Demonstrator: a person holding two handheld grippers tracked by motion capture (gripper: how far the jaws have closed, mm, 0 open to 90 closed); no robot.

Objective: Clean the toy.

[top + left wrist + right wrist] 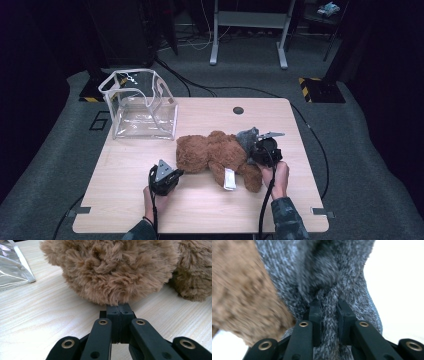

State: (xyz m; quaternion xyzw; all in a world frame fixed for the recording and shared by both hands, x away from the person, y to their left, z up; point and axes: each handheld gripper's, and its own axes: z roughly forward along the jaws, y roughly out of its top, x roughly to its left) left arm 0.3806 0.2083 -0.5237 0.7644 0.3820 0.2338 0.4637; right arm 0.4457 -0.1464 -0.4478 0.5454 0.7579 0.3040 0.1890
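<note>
The brown teddy bear (215, 155) lies on its side across the middle of the desk (200, 215), a white tag (229, 179) showing near its lower limbs; a grey knitted garment (247, 137) sits at its right end, towards the person's right hand. The right hand-held gripper (261, 150) is clamped on that garment; in the right gripper view a fold of the grey knit (329, 315) is bunched between the two jaws, which stand slightly apart only because the cloth fills the gap. The hold on cloth rather than plush makes sense if the aim is to lift or drag the bear (knit gathers into a firm ridge, while fur slips).

The left hand-held gripper (170, 176) rests just beside the bear's other end; in the left gripper view its jaws are pressed together with nothing between them, their tips at the very edge of the brown fur (112, 272), touching it or nearly so. Held this way it seems meant to steady or nudge that end, not to grasp it.

The clear plastic bag (140, 105) stands open-topped at the far left corner of the desk, well apart from the bear; it looks a likely place for the toy, its mouth up so something can drop in.
</note>
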